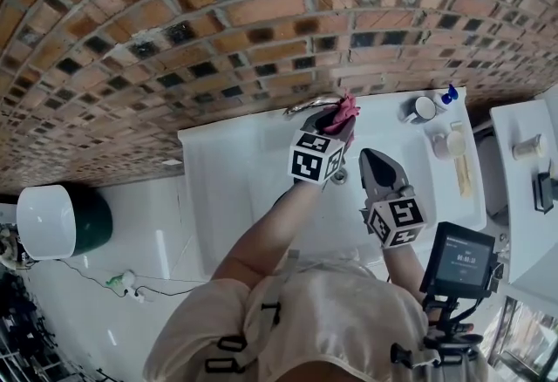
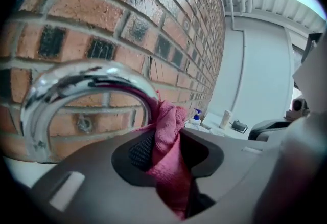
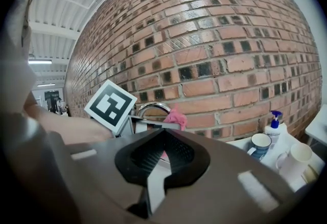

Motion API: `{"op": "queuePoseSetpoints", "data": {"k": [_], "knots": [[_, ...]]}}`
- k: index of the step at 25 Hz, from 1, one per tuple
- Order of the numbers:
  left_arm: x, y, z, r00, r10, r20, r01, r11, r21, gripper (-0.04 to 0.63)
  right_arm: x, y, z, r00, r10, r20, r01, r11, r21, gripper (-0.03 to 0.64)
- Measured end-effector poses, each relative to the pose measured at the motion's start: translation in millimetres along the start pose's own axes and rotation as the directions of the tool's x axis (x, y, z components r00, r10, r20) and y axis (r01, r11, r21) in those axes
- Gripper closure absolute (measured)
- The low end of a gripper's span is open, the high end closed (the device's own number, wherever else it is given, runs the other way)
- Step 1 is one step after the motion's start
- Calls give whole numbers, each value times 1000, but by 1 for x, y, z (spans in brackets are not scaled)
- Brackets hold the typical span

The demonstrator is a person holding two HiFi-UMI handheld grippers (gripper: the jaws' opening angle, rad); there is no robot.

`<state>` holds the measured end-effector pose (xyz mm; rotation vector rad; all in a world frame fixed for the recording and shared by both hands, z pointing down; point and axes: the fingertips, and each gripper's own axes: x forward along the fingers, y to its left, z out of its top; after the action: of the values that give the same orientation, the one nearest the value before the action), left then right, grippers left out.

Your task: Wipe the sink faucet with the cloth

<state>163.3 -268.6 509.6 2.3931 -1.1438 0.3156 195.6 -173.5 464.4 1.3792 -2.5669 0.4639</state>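
A curved chrome faucet (image 1: 310, 103) rises at the back of the white sink (image 1: 234, 173), in front of the brick wall. My left gripper (image 1: 336, 124) is shut on a pink cloth (image 1: 344, 112), which rests against the right side of the spout. In the left gripper view the cloth (image 2: 170, 152) is pinched between the jaws and its top touches the faucet's arc (image 2: 84, 81). My right gripper (image 1: 371, 155) hovers over the basin just right of the left one, apart from the faucet. Its jaws (image 3: 164, 132) meet at the tips with nothing between them.
On the sink's right ledge stand a blue-rimmed mug (image 1: 425, 108), a blue-capped spray bottle (image 1: 449, 94) and a white cup (image 1: 453, 143). A screen device on a stand (image 1: 462, 256) is at the lower right. A white round bin (image 1: 48, 219) sits on the floor at left.
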Motion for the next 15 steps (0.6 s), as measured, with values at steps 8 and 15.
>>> {"op": "queuePoseSetpoints", "data": {"k": [8,15], "knots": [[17,27,-46,991,52,-120,-54,998,-13,472,0,-11,-3,1000,-13,0,13,1000,14,626],[14,26,-49,991,45,-123,-43,999,17,472,1,-5,-1,1000,-7,1,7,1000,5,626]]}}
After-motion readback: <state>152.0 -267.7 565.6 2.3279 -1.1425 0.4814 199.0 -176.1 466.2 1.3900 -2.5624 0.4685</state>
